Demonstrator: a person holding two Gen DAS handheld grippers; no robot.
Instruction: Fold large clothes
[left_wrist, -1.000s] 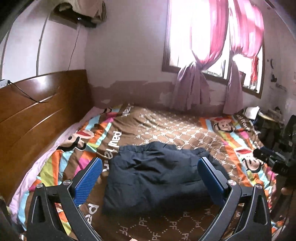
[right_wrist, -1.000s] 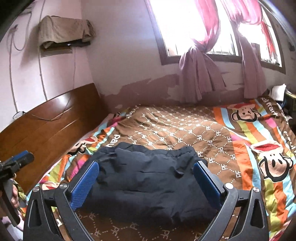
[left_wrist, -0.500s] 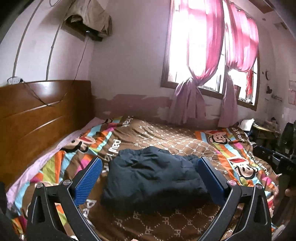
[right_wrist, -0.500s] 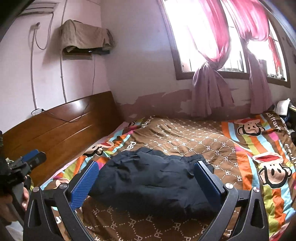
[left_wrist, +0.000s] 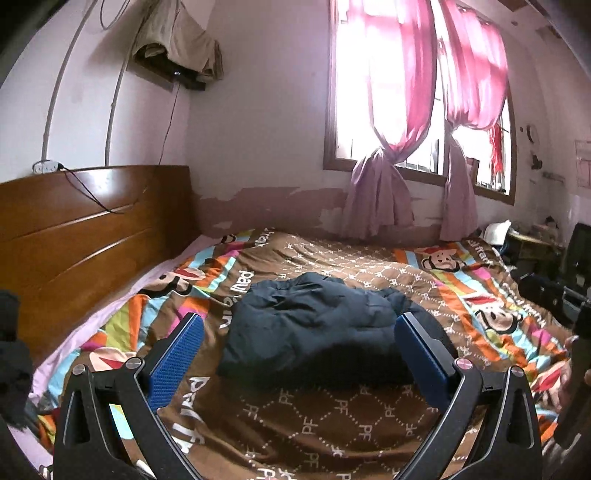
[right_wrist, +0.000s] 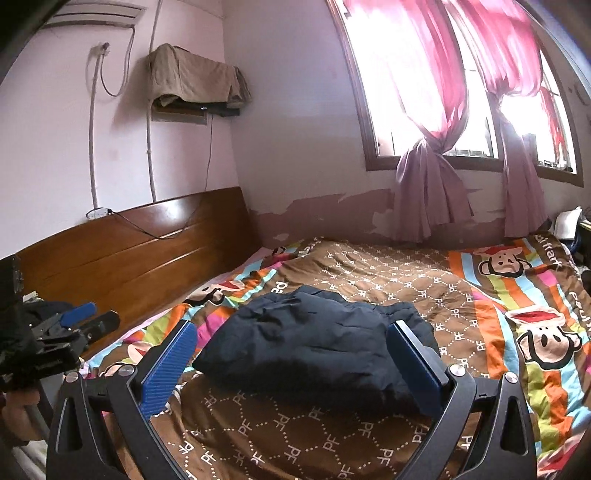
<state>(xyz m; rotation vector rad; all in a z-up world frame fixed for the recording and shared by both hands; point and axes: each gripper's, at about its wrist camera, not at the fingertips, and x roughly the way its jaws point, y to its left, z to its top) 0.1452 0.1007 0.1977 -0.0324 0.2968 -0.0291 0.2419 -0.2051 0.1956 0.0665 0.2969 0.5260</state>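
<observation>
Jacket-like dark clothing (left_wrist: 325, 328) sits bundled into a compact, puffy block in the middle of your bed (left_wrist: 369, 424), on the brown patterned cover, well clear of the wooden headboard (left_wrist: 92, 236) and the curtained window (left_wrist: 406, 110). It looks already folded over on itself, so you are probably near the end, checking the result from a distance. Your left gripper (left_wrist: 299, 354) hangs above the near edge of the bed with its jaws spread wide and nothing between them. Your right gripper (right_wrist: 291, 362) is likewise held back, jaws apart and empty, framing the bundle without touching it.
</observation>
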